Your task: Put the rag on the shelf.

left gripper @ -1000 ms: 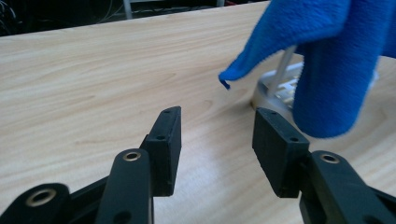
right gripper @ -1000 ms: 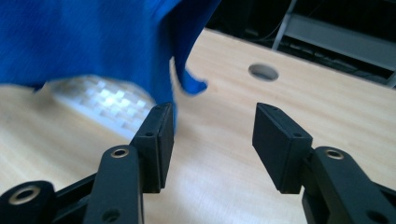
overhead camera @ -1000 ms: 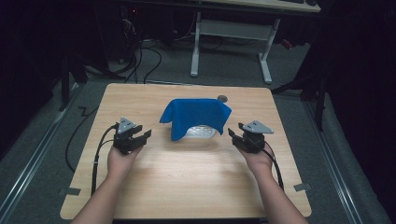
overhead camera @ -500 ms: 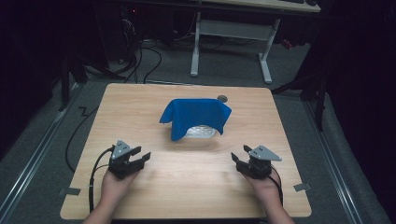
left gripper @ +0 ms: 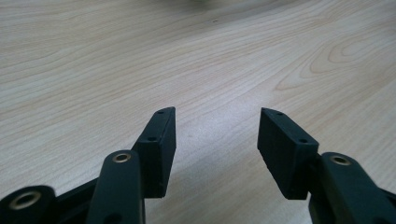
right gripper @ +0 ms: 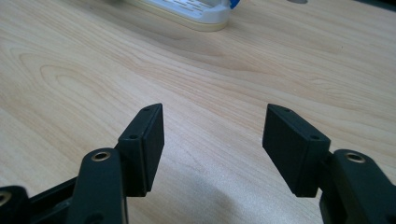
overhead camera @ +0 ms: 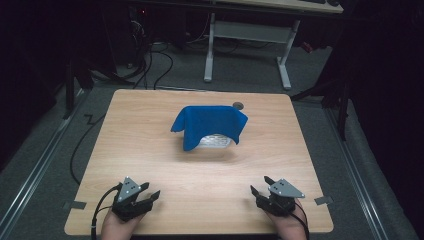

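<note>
Right gripper view: container [right gripper: 187,11] edge, hidden under cloth [overhead camera: 210,125] from high view.

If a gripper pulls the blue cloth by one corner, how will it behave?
The blue cloth is probably floppy: it drapes and hangs over the clear container. It looks light, so it should slide off. The container may shift slightly too.

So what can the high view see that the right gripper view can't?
The high view alone has the blue cloth draped over the container, both hands, and the left gripper. The right gripper view alone has a close look between the right gripper jaws, wide open with nothing inside. Both have the wooden table and the pale container.
</note>
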A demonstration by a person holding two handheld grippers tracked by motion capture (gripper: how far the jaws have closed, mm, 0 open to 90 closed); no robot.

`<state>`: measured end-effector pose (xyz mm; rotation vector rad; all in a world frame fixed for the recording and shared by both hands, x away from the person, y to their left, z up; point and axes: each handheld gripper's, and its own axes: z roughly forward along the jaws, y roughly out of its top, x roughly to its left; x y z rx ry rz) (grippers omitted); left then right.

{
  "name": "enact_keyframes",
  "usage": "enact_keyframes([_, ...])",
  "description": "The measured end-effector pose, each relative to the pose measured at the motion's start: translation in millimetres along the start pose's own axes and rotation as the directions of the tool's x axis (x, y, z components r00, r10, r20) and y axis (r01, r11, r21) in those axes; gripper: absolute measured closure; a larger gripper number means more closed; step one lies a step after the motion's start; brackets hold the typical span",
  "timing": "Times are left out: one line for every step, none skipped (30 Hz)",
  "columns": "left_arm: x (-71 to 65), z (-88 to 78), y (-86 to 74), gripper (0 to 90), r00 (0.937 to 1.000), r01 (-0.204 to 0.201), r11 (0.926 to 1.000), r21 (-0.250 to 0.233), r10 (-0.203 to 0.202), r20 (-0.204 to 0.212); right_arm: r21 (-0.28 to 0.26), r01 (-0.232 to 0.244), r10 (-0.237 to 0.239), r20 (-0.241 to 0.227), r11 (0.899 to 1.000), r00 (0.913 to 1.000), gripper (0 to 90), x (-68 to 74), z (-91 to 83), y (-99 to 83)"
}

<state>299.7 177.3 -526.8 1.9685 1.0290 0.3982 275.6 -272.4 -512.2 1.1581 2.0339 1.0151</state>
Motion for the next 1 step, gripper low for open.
enact_keyframes([0.9, 0.9, 0.0, 47.6, 1.0, 0.008, 1.0, 0.003, -0.008, 0.005, 0.001, -0.011, 0.011, -0.005, 1.0, 0.9999, 39.2, -1.4, 1.2, -0.2])
